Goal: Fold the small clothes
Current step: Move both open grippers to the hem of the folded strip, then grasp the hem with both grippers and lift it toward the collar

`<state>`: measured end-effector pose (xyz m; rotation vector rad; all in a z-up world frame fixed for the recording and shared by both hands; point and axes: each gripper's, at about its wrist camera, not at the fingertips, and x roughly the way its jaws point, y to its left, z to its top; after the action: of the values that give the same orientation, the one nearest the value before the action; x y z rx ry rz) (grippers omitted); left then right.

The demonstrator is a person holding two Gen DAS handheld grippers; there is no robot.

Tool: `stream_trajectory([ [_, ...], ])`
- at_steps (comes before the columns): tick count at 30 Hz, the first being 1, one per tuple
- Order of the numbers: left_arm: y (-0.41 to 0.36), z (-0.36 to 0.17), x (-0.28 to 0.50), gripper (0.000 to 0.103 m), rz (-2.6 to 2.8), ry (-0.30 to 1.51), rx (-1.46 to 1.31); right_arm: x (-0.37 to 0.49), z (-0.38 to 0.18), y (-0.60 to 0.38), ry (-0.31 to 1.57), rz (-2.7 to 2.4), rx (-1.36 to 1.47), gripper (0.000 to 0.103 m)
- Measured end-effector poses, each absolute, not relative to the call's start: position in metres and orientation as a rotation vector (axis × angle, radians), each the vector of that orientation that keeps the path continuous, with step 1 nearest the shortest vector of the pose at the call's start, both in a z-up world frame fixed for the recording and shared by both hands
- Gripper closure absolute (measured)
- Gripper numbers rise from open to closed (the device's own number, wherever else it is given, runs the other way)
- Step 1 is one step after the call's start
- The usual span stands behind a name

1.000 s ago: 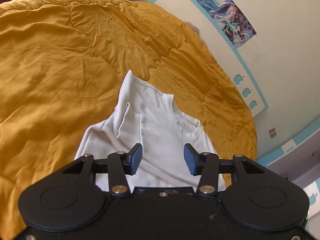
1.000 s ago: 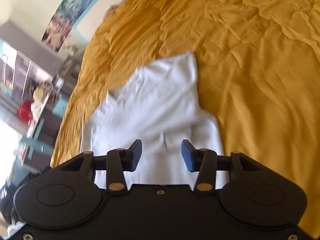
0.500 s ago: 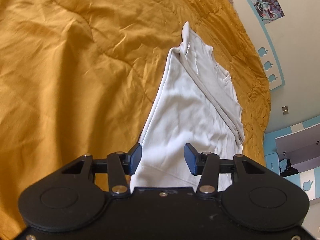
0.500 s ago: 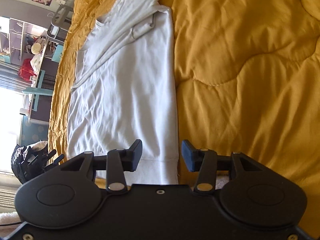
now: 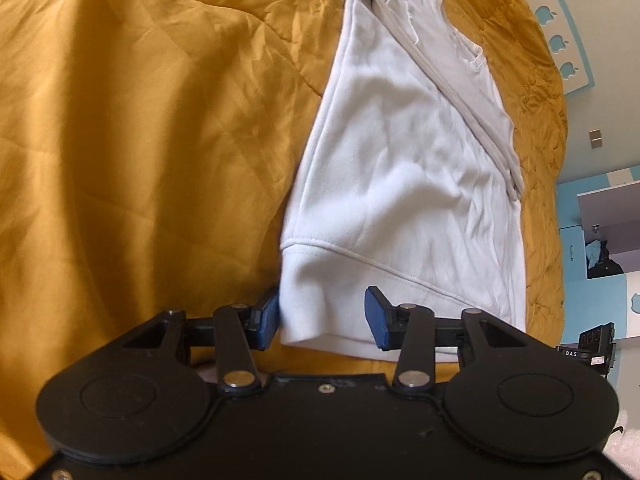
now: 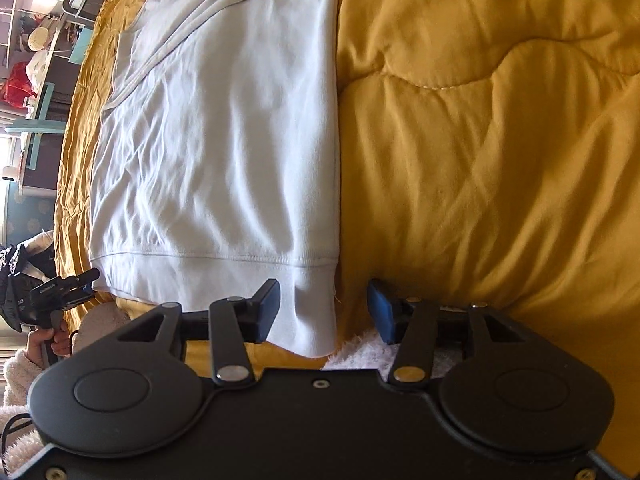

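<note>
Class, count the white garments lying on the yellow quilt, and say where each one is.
1. A single white sweatshirt lies flat on the quilt, its hem nearest both grippers; others could lie outside these views.

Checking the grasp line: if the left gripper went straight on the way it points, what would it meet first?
Probably the white shirt's hem corner, already between the closing left gripper jaws, quilt beneath.

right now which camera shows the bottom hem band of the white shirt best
The right wrist view: the hem band of the white shirt runs almost whole across the frame, stitch line sharp, its corner between the right tool. The left wrist view shows the hem band slanted and partly hidden behind the left tool.
</note>
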<state>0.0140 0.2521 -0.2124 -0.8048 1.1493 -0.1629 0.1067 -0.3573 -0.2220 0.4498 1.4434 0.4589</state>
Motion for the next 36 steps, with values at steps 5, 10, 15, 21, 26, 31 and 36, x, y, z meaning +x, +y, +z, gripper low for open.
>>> stream_trajectory([
  [5,0.250,-0.209,0.017,0.097,-0.209,1.139,-0.838,0.107,-0.221,-0.357,1.463,0.484,0.460,0.093],
  [10,0.251,-0.202,0.012,0.098,-0.231,1.084,-0.927,0.104,-0.212,-0.366,1.448,0.496,0.574,0.094],
  [15,0.252,-0.188,0.012,0.099,-0.256,1.000,-1.028,0.101,-0.199,-0.378,1.396,0.520,0.757,0.094],
  [21,0.253,-0.166,0.038,0.099,-0.304,0.834,-1.133,0.114,-0.186,-0.387,1.250,0.561,1.006,0.094],
  [26,0.258,-0.144,0.101,0.100,-0.349,0.754,-1.161,0.155,-0.168,-0.388,1.132,0.560,1.115,0.094],
  [31,0.270,-0.122,0.191,0.100,-0.382,0.720,-1.107,0.224,-0.149,-0.390,1.041,0.565,1.155,0.094],
  [36,0.284,-0.116,0.301,0.100,-0.354,0.692,-1.050,0.317,-0.136,-0.388,0.972,0.523,1.141,0.094],
])
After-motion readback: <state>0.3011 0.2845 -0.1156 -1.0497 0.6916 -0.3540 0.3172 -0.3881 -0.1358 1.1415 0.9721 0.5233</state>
